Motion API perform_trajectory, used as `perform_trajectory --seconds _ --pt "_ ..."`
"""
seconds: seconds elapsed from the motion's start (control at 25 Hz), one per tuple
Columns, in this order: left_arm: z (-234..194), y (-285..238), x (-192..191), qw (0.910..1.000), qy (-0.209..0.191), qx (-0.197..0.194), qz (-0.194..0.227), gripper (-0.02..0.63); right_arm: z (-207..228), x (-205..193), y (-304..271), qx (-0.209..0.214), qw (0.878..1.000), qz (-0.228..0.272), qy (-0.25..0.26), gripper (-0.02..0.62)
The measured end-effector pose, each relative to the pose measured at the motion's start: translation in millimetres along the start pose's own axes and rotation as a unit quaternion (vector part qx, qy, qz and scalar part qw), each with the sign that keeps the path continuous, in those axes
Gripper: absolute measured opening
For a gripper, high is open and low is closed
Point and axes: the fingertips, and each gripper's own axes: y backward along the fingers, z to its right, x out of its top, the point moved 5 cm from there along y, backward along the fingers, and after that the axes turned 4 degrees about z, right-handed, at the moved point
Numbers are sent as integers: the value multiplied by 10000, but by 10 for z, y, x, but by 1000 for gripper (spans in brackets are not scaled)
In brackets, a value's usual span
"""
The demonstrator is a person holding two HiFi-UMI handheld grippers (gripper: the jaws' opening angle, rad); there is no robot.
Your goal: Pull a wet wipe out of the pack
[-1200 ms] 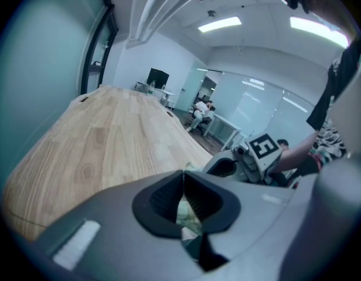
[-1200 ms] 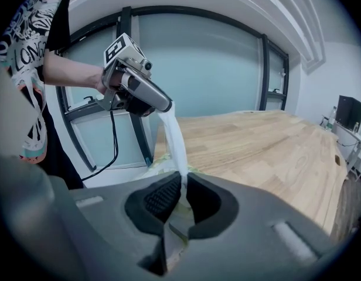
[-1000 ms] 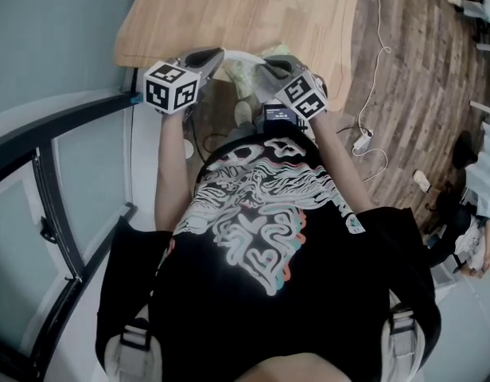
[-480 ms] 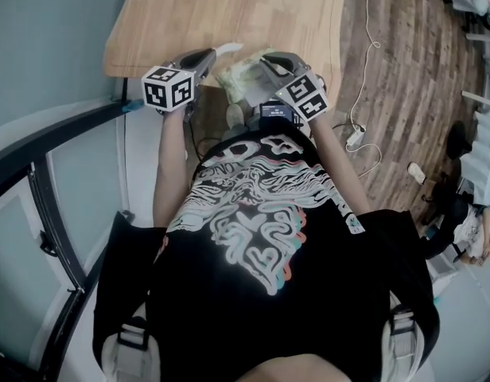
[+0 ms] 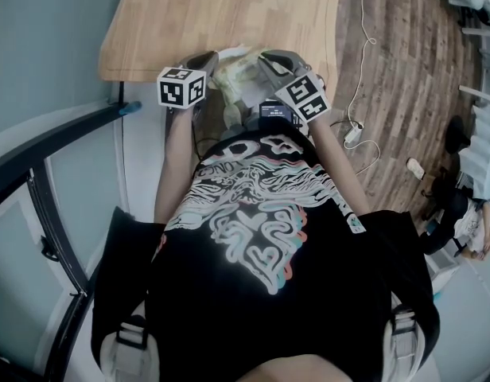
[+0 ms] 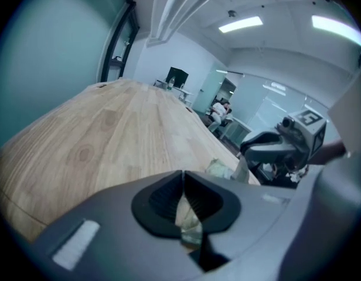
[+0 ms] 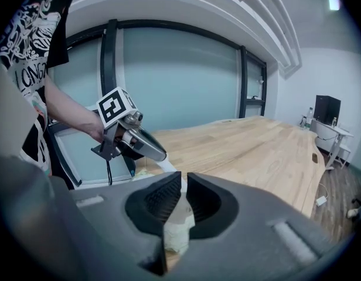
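step: pulling wet wipe (image 7: 167, 166) out, not free yet | left tongs (image 6: 182, 185): pinched shut on wet wipe | right tongs (image 7: 183, 186): clamped on pack (image 7: 175, 230), just beside left tongs | next: hold pack tight, pull left tongs away slowly

An open-plan office

A long wooden worktop (image 5: 229, 22) runs beside black-framed glass partitions (image 7: 169, 81); strip lights (image 6: 241, 24) cross the top of the frame, a monitor (image 6: 177, 76) and a seated person (image 6: 218, 111) show mid-frame, and a cable (image 5: 362, 6) trails over the plank floor (image 5: 404, 94) at upper right.
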Motion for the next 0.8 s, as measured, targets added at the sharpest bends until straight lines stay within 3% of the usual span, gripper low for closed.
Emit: perform_trajectory --seconds 0.36,0.48,0.64,0.8 --pt "102 -92 -3 9991 -362 -42 -193 3 38 45 63 -126 9998 109 -67 29" --pt "97 -102 -8 9990 -397 -4 -205 72 62 56 82 -185 9997 156 -104 29" --pt "108 -76 -3 9988 -469 61 -141 73 65 73 131 -288 9992 247 -127 29" --pt "146 -18 47 9988 -469 -3 131 172 49 150 235 -448 9974 562 -107 28"
